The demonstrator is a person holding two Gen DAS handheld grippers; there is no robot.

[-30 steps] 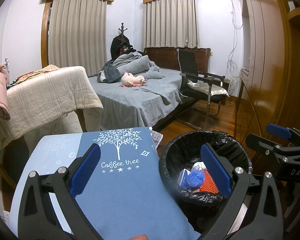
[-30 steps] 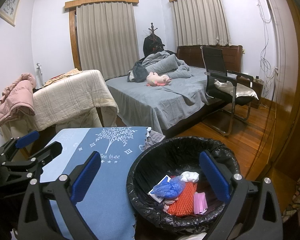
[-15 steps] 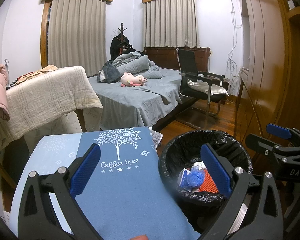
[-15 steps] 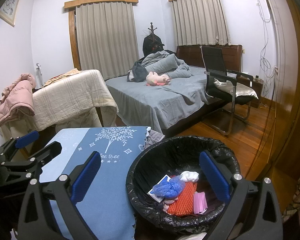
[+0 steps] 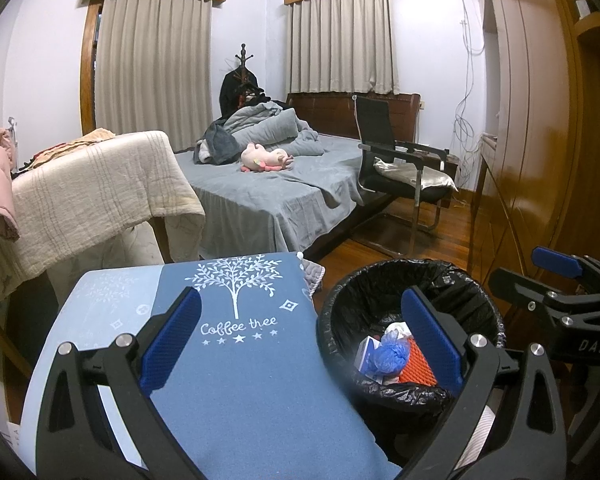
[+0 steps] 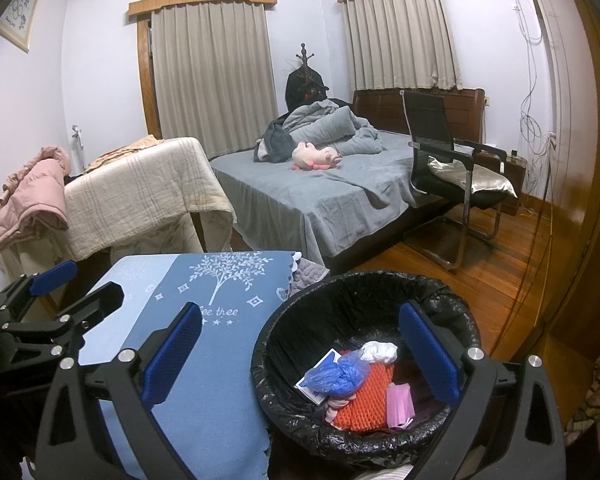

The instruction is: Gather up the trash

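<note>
A round bin lined with a black bag (image 6: 452, 304) (image 5: 460, 280) stands on the floor to the right of a table with a blue "Coffee tree" cloth (image 5: 236, 360) (image 6: 204, 320). Inside lie a blue plastic bag (image 6: 336, 376) (image 5: 388, 356), an orange foam net (image 6: 364, 404), a white wad (image 6: 380, 350) and a pink mask (image 6: 400, 400). My left gripper (image 5: 300, 340) is open and empty, over the cloth's right edge and the bin's left rim. My right gripper (image 6: 300, 348) is open and empty over the bin; it also shows in the left wrist view (image 5: 556, 280).
A grey bed (image 5: 284, 184) with a pink plush toy (image 5: 264, 158) lies behind the table. A black chair (image 5: 400, 160) stands by the bed. A blanket-draped frame (image 5: 92, 184) is at left. A wooden wardrobe (image 5: 540, 140) lines the right side.
</note>
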